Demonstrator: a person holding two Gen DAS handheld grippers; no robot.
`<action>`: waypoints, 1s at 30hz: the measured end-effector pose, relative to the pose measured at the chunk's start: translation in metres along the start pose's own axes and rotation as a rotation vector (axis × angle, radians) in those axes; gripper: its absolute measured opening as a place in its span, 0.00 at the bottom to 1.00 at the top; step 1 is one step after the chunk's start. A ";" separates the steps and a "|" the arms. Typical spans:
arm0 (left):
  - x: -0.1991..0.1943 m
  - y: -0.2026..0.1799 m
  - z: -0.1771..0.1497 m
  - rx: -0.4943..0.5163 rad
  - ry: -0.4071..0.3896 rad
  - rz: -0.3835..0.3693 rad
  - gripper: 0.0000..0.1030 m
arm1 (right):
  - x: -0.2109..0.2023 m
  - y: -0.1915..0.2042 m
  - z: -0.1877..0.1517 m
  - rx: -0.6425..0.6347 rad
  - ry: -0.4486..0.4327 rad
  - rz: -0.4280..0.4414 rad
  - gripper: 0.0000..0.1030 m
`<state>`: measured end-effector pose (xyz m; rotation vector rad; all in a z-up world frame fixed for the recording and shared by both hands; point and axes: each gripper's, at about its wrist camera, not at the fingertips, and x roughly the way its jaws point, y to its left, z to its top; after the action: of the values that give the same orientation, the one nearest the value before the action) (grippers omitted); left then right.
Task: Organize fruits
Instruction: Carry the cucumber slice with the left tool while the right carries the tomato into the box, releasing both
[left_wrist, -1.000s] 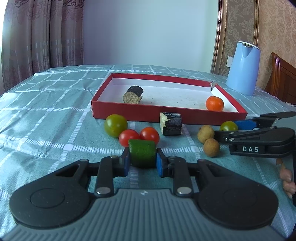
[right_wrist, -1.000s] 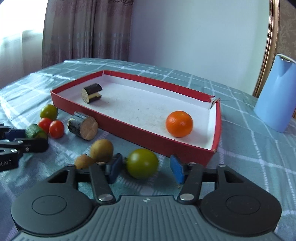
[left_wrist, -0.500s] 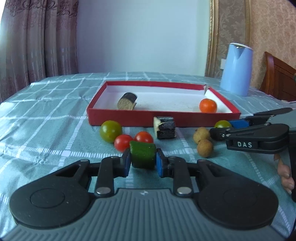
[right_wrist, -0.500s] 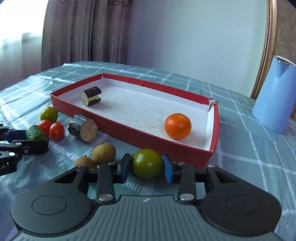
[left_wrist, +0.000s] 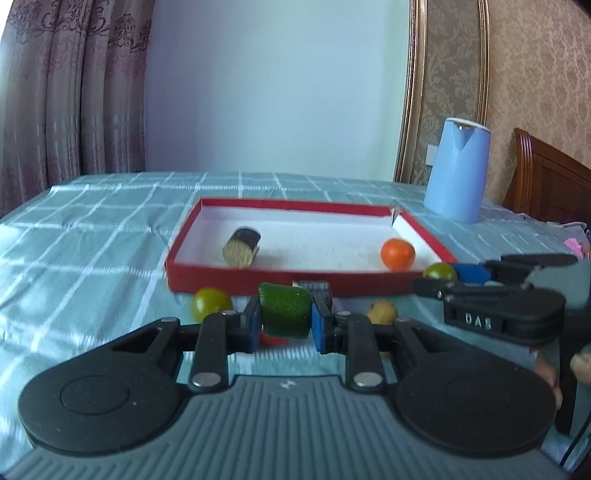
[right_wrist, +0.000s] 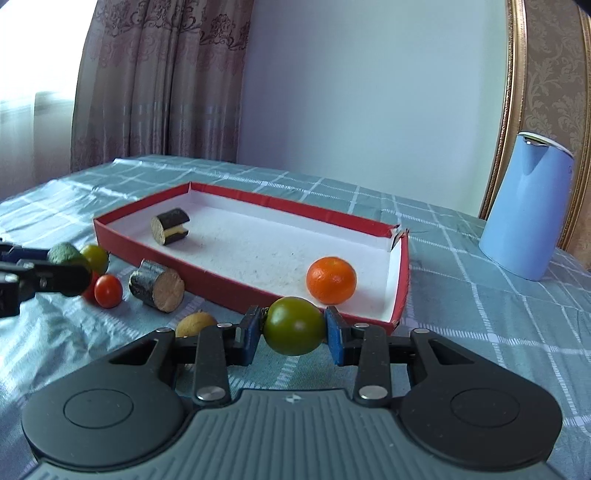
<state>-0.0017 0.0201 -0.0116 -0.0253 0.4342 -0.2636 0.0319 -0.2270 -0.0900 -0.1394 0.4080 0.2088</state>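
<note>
My left gripper (left_wrist: 284, 315) is shut on a green cucumber piece (left_wrist: 284, 310) and holds it above the cloth, in front of the red tray (left_wrist: 258, 278). My right gripper (right_wrist: 293, 328) is shut on a green tomato (right_wrist: 294, 325), lifted near the tray's front right corner (right_wrist: 400, 299). In the tray lie an orange (right_wrist: 331, 280) and a dark eggplant piece (right_wrist: 170, 230). On the cloth lie another green tomato (left_wrist: 211, 303), red cherry tomatoes (right_wrist: 108, 291), a second eggplant piece (right_wrist: 157, 285) and a brown longan (right_wrist: 194, 323).
A blue kettle (right_wrist: 526, 206) stands at the back right of the table. A wooden chair (left_wrist: 546, 177) is at the far right. Curtains hang behind the table's left side. The checked teal tablecloth (left_wrist: 92, 229) covers the table.
Both grippers have risen from the cloth with their loads. The right gripper closed on the green tomato and lifted it; the left lifted the cucumber piece.
</note>
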 end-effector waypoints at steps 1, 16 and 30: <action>0.002 0.000 0.005 0.000 -0.003 -0.001 0.24 | 0.000 0.000 0.001 0.000 -0.007 -0.007 0.35; 0.101 -0.012 0.061 0.018 0.065 0.033 0.24 | 0.069 -0.016 0.055 0.030 0.030 -0.097 0.35; 0.172 -0.004 0.061 0.002 0.189 0.094 0.26 | 0.141 -0.026 0.060 0.068 0.204 -0.126 0.36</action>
<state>0.1729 -0.0303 -0.0263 0.0217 0.6217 -0.1743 0.1873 -0.2171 -0.0906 -0.1192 0.6068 0.0567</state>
